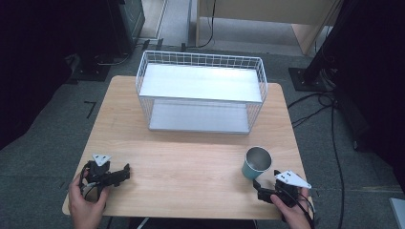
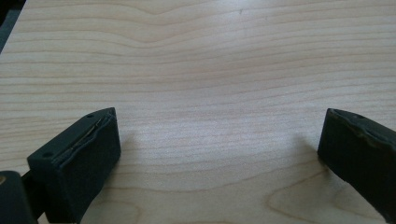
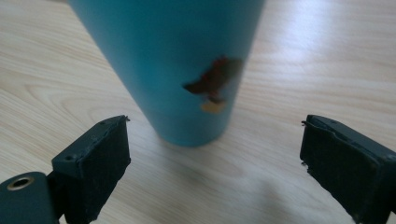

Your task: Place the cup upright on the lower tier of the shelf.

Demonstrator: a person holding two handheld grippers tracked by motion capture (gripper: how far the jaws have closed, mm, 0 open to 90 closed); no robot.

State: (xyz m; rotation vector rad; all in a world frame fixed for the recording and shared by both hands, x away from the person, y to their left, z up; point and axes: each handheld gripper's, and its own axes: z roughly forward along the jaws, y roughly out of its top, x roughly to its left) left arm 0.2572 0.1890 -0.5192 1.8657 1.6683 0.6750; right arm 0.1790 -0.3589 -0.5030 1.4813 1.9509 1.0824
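A teal metal cup with a shiny steel inside stands upright on the light wooden table, at about four o'clock from the table's middle and near its right edge. The right tool sits just beside the cup at its six o'clock; in the right gripper view its two black jaws stand apart on either side of the cup's teal wall without touching it, so nothing is gripped. The left tool rests at about eight o'clock on the table, its jaws wide apart over bare wood, holding nothing. A white wire basket with a pale shelf board stands at twelve o'clock, well apart from the cup.
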